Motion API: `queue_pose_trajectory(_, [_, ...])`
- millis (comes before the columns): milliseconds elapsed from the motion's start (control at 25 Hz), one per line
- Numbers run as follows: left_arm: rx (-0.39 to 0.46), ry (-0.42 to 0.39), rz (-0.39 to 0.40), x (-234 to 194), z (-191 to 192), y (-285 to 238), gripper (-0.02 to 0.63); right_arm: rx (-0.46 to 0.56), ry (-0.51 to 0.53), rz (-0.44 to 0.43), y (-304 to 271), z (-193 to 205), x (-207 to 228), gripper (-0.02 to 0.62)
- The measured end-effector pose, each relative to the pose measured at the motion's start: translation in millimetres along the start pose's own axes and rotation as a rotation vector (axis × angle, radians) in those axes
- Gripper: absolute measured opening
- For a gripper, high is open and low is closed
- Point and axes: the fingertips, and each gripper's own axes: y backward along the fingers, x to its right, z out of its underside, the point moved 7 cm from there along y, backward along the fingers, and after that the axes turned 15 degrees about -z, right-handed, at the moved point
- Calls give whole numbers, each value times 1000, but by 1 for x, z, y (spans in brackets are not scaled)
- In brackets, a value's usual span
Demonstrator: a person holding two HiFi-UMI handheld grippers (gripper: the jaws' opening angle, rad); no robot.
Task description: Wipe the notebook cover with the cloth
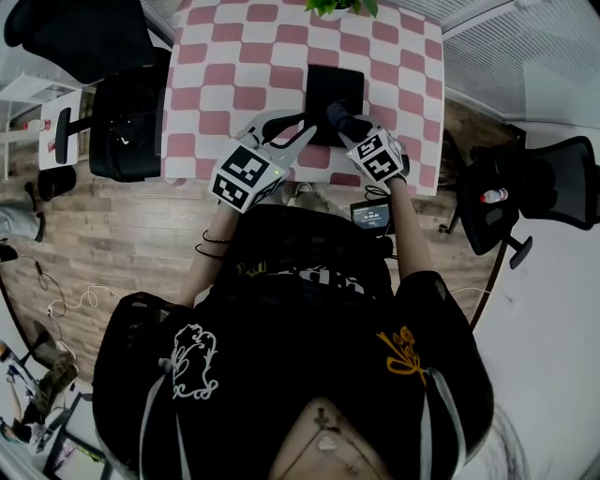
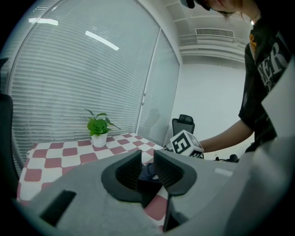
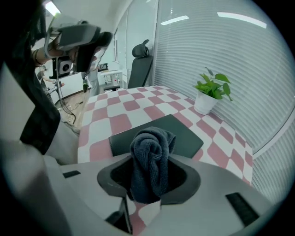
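Plainly, notebook [image 1: 335,94] lay closed and flat, dark cover up, on pink-checked desk [image 1: 225,75], toward person's side. Dark bunched cloth [image 3: 152,156] was pinched between right gripper [image 3: 150,179] fingers, over cover's near edge; contact unclear. Left gripper [image 2: 147,171] fingers stood slightly apart, nothing between, just left of notebook. Judged: wipe at its start; next move called for pressing cloth down and sweeping across cover. Potted plant [image 3: 209,94] at far edge. No print readable on cover; shirt lettering only partial.

A potted plant [image 1: 342,7] stands on the checkered table [image 1: 216,56], well beyond the right gripper [image 1: 336,117]; office chairs [image 1: 131,122] flank it.
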Motion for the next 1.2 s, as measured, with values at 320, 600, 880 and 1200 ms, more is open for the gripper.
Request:
queue_pose_trajectory(320, [-7, -4, 2, -3, -3, -8, 91, -5, -100, 132, 10, 1, 82, 132])
queue_pose_trajectory(600, [-16, -6, -4, -8, -7, -12, 91, -17, -141, 184, 7, -8, 131, 132])
queue_pose_trajectory(880, [-26, 3, -17, -12, -3, -12, 91, -116, -101, 138, -9, -2, 143, 132])
queue_pose_trajectory(1200, [-26, 5, -13, -8, -2, -12, 91, -86, -169, 130, -5, 6, 135, 130])
